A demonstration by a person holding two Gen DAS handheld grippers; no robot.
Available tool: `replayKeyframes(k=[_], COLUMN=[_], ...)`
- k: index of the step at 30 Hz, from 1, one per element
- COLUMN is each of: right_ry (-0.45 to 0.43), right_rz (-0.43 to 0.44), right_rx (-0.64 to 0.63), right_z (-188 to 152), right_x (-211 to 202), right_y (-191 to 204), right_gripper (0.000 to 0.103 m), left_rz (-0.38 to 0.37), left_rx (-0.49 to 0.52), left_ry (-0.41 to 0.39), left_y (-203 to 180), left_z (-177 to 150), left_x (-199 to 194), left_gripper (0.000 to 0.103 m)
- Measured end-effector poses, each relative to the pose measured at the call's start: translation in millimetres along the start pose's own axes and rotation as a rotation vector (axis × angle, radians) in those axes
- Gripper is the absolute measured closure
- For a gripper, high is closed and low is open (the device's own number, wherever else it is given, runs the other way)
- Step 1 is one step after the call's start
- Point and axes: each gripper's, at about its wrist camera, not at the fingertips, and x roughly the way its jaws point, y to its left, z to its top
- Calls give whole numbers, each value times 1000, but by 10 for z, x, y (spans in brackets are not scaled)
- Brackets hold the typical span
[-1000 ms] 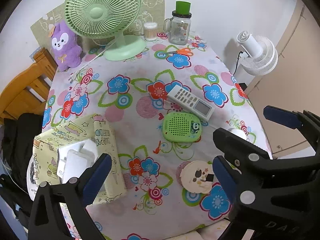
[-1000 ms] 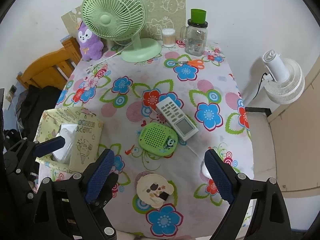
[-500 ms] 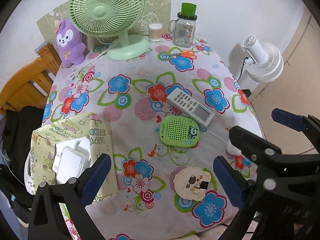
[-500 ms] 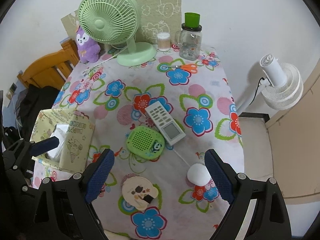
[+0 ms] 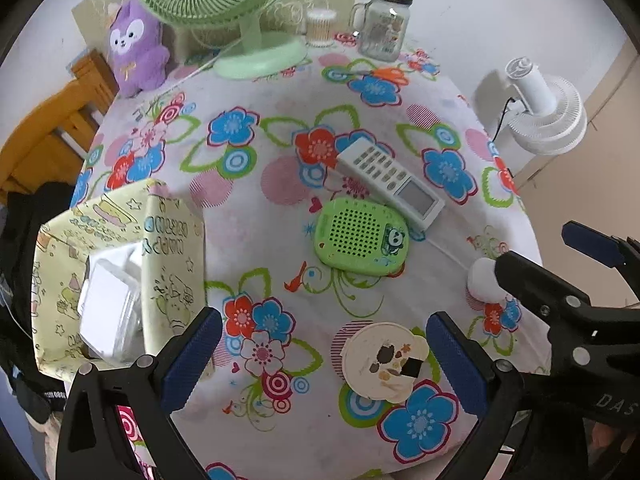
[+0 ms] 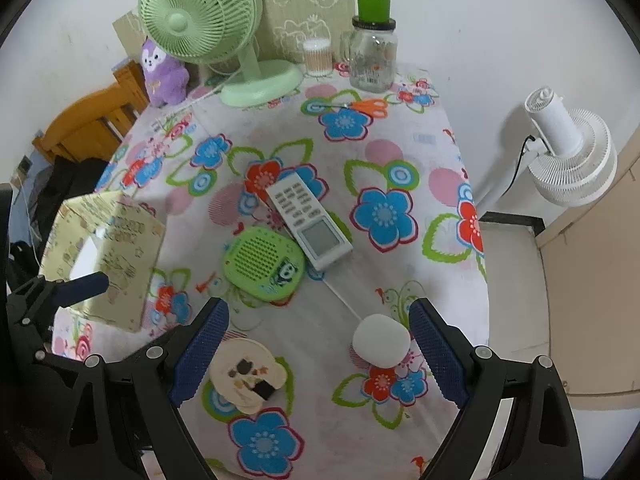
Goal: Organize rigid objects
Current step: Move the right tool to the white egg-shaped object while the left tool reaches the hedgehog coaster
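Note:
A white remote (image 5: pixel 390 181) (image 6: pixel 309 225) lies mid-table, partly on a green speaker-like device (image 5: pixel 361 236) (image 6: pixel 263 264). A round cream disc (image 5: pixel 380 360) (image 6: pixel 247 374) and a white puck with a cord (image 6: pixel 381 340) (image 5: pixel 482 280) lie near the front edge. A yellow patterned box (image 5: pixel 120 264) (image 6: pixel 104 252) at the left holds a white item (image 5: pixel 106 312). My left gripper (image 5: pixel 324 364) is open and empty above the front edge. My right gripper (image 6: pixel 318 354) is open and empty, and shows at the right in the left wrist view (image 5: pixel 532 264).
At the back stand a green fan (image 6: pixel 208 28), a purple plush (image 6: pixel 162 72), a cotton-swab jar (image 6: pixel 317 57), a glass jar with a green lid (image 6: pixel 373 46) and orange scissors (image 6: pixel 360 106). A white floor fan (image 6: pixel 568 156) stands right of the table, a wooden chair (image 6: pixel 88 124) left.
Both grippers have drawn back and up from the table, so more of its front shows. The white puck has come into the right wrist view. Both stay open.

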Motion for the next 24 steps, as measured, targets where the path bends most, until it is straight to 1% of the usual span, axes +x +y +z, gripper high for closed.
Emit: replayKeyframes(k=[7, 13, 20, 24], right_ry=[25, 50, 93, 107], right_rz=[9, -17, -30, -33], right_rx=[23, 19, 15, 14], right_z=[-44, -94, -177, -186], right_x=[197, 358, 550, 632], right_y=[-175, -290, -380, -416], right_gripper=[10, 10, 10, 10], left_rz=[25, 18, 8, 12], left_rx=[18, 30, 11, 17], left_ry=[13, 32, 68, 72], left_y=[-100, -218, -275, -311], left_z=[18, -12, -79, -81], left_x=[180, 358, 574, 644], left_gripper=[0, 0, 0, 0])
